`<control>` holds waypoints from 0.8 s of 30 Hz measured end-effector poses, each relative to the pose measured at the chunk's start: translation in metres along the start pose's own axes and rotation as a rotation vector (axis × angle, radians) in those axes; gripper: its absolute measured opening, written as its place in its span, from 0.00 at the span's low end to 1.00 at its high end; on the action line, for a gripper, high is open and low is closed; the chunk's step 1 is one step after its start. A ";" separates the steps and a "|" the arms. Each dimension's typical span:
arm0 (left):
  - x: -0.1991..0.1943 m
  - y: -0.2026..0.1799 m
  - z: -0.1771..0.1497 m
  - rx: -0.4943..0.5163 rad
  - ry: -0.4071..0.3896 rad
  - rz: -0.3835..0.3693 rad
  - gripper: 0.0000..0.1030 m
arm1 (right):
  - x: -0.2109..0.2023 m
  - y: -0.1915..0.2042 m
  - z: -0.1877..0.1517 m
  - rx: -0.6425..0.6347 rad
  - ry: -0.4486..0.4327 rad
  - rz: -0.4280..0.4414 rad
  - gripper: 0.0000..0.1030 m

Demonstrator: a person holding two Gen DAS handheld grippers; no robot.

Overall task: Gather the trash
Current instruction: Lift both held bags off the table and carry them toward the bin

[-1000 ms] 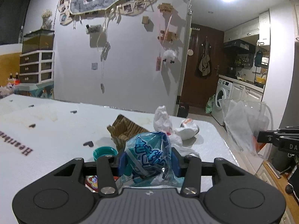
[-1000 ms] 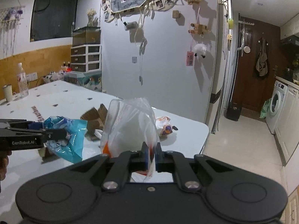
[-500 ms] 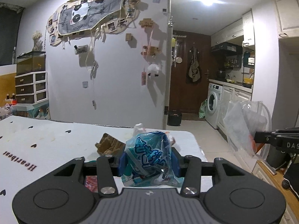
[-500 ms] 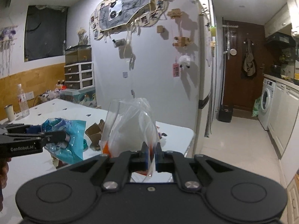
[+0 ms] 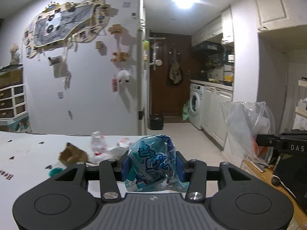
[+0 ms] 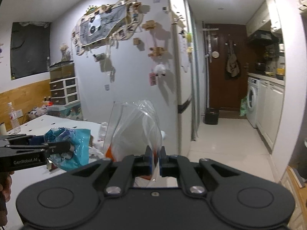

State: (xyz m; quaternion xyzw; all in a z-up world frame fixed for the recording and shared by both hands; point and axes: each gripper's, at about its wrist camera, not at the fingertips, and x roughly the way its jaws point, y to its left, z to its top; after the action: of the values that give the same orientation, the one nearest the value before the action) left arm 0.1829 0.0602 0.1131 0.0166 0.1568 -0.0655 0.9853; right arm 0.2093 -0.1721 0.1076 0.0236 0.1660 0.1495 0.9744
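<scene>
A white table (image 5: 28,153) printed with small dark hearts stretches ahead and left of the left jaws. On it, just beyond those jaws, lie a torn brown cardboard scrap (image 5: 72,154), a small teal plastic lid (image 5: 55,171), and crumpled white wrappers (image 5: 99,145). A clear plastic bottle (image 6: 13,117) stands far left.

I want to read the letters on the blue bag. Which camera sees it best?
The left wrist view. There the blue bag sits close and front-on, squeezed in the left gripper, so its white letters fill the middle. In the right wrist view the bag is off to the left, side-on, partly behind the gripper, with the letters hard to make out.
</scene>
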 end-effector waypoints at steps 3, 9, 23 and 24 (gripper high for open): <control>0.003 -0.022 -0.002 0.014 0.006 -0.028 0.46 | -0.012 -0.020 -0.007 0.022 -0.001 -0.029 0.06; 0.014 -0.065 -0.009 0.038 0.029 -0.083 0.46 | -0.032 -0.059 -0.024 0.068 0.008 -0.091 0.06; 0.060 -0.131 -0.048 0.044 0.147 -0.190 0.46 | -0.038 -0.125 -0.079 0.189 0.071 -0.180 0.06; 0.063 -0.134 -0.051 0.043 0.160 -0.195 0.46 | -0.036 -0.128 -0.084 0.201 0.080 -0.182 0.06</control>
State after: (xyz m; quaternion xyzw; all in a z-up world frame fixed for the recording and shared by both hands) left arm 0.2090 -0.0775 0.0428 0.0276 0.2341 -0.1626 0.9581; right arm 0.1855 -0.3053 0.0276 0.0998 0.2202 0.0441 0.9693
